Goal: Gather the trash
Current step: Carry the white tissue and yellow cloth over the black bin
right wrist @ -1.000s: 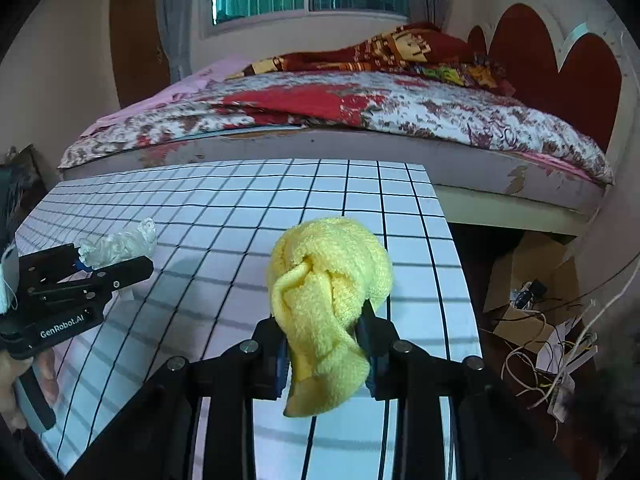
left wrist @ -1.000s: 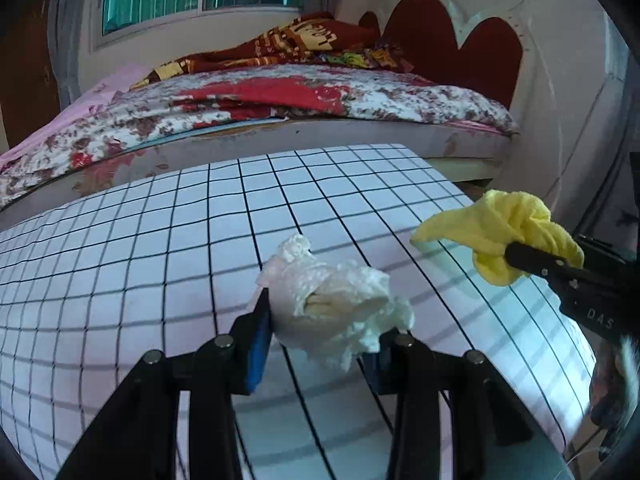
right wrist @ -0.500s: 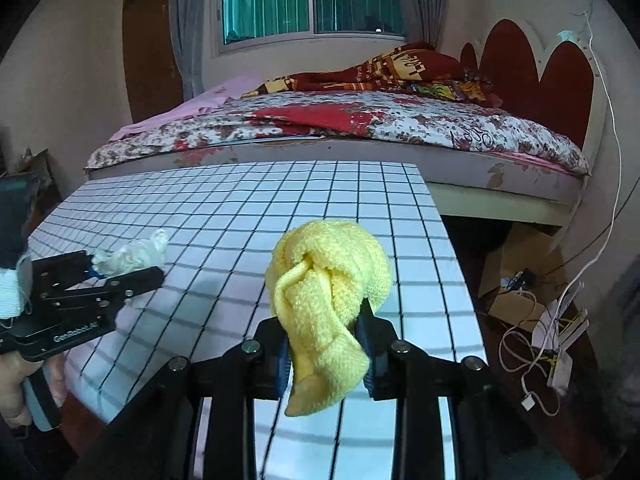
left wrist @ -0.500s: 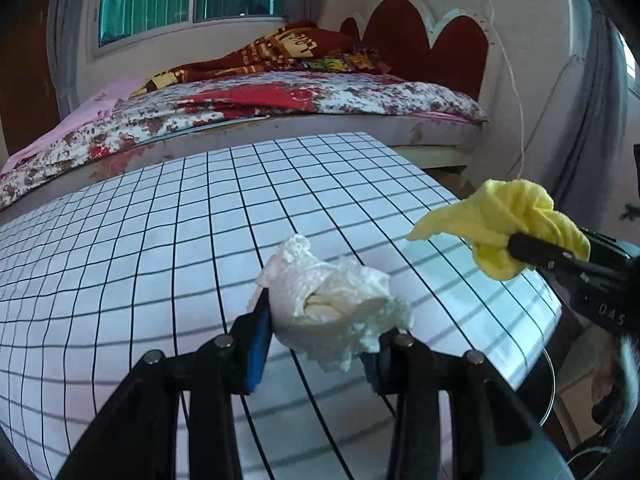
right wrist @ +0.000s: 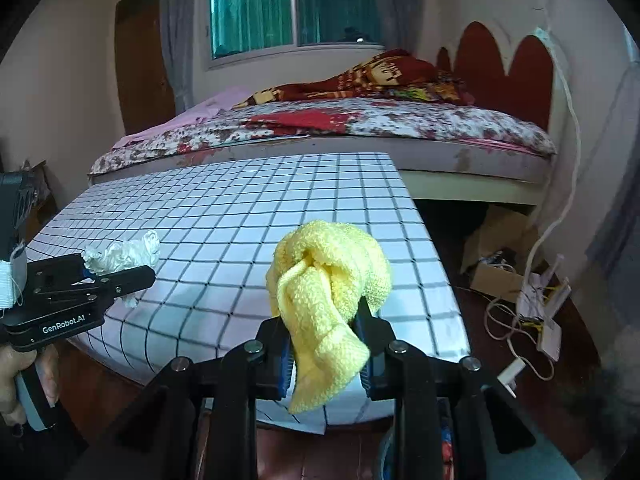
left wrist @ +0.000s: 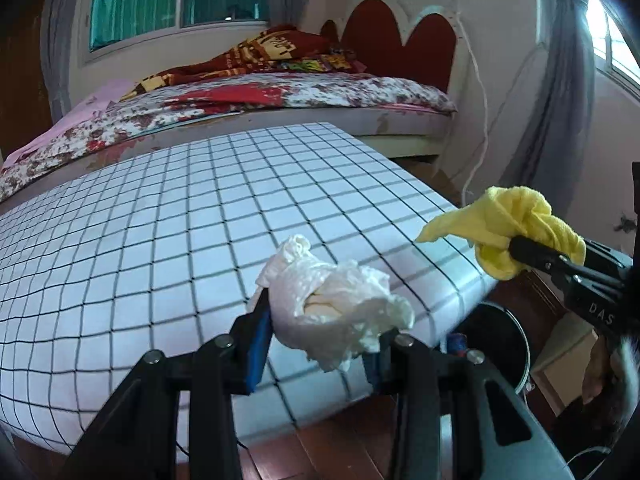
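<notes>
Both hands have carried their loads back past the table edge: left gripper clamps the tissue, right gripper the yellow cloth, nearing the bin beside the table.

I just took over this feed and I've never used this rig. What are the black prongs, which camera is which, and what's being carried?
There is no robot arm: a person carries a hand-held gripper in each hand, with a fisheye camera looking along its two fingers. In the left wrist view, the left hand-held gripper is shut on a crumpled white tissue. In the right wrist view, the right hand-held gripper is shut on a bunched yellow cloth. Each view also shows the other gripper at its edge. Below both lies a table with a grid-patterned cover, with a bed behind. A dark round container stands on the floor beyond the table's corner.
</notes>
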`<state>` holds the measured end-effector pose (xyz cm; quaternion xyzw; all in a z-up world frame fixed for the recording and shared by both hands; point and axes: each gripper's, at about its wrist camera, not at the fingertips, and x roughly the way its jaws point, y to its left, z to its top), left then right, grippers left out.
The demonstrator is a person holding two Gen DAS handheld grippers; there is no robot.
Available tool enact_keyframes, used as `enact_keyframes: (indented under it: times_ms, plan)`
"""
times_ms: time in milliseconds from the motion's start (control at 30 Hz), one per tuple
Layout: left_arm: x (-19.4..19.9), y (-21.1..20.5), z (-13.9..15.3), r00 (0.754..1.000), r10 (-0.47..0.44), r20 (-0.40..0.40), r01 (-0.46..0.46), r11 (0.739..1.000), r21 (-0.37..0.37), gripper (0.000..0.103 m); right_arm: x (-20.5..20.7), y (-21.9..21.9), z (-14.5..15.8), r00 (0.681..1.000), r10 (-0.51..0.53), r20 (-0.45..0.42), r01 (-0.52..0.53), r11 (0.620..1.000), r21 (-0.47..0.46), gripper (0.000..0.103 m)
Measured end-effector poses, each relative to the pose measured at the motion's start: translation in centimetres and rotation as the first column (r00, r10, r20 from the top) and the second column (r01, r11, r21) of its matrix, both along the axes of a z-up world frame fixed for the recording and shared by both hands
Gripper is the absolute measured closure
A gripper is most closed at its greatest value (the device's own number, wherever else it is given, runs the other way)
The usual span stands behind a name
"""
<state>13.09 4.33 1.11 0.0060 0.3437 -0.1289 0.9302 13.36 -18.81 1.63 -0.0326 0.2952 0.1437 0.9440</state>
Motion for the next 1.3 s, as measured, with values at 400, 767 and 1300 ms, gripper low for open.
enact_keyframes:
  times_ms: [400,767,1300]
  plan:
    - [-2.2,-5.4,-0.1,0.993,-0.121,0.0,0.121,0.993,-0.007,0.063,-3.8,-4.6,-0.6,0.996,-0.089,0.031,0.09,0.995,-0.042,0.075]
    - [-3.0,-10.1,-0.9,0.974,-0.225,-0.021,0.225,0.974,-0.012,0.063,-6.1,-9.3,-1.6,0.985,-0.171,0.016,0.172,0.983,-0.067,0.075]
    - [-4.4,-18.1,-4.8,0.924,-0.367,-0.104,0.369,0.93,-0.002,0.063,-8.9,-16.3,-4.3,0.956,-0.289,-0.049,0.285,0.956,-0.071,0.075]
